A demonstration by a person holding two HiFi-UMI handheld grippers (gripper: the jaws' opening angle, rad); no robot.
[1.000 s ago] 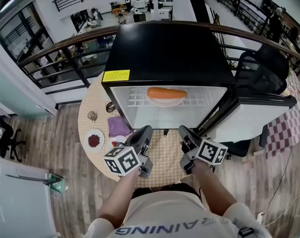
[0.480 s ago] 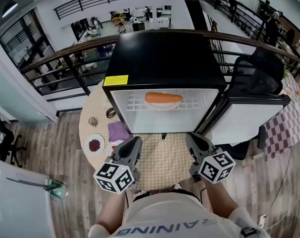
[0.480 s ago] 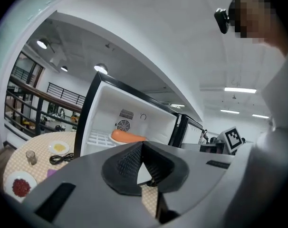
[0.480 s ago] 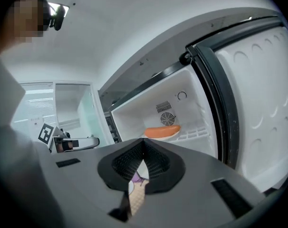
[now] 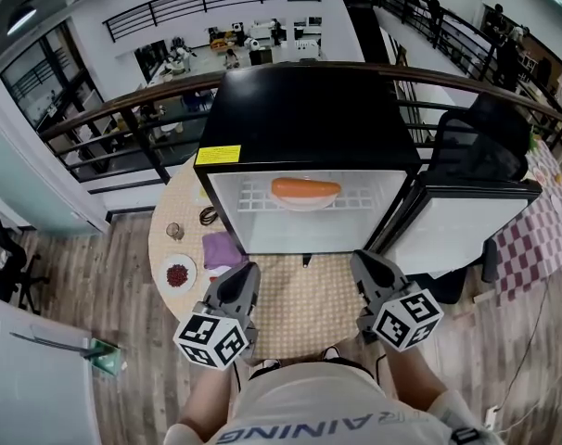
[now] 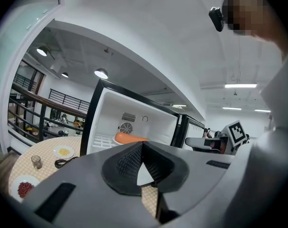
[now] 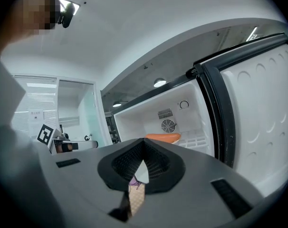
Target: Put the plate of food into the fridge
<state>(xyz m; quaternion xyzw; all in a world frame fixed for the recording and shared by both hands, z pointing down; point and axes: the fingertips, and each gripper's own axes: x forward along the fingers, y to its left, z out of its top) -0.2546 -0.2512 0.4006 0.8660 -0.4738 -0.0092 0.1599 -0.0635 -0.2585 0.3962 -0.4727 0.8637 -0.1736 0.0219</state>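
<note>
While the plate of food (image 5: 305,193) sits on the wire shelf (image 5: 253,191) inside the open mini fridge (image 5: 309,109), its rim mostly hidden under the long orange item, both grippers hang low before the person's chest, well apart from it. The left gripper (image 5: 241,284) and right gripper (image 5: 371,269) point fridgeward, each with jaws pressed together on nothing. The person's white shirt (image 5: 318,404) partly hides the arms behind them.

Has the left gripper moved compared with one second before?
Yes. The left gripper has drawn back from the fridge, toward the person.
</note>
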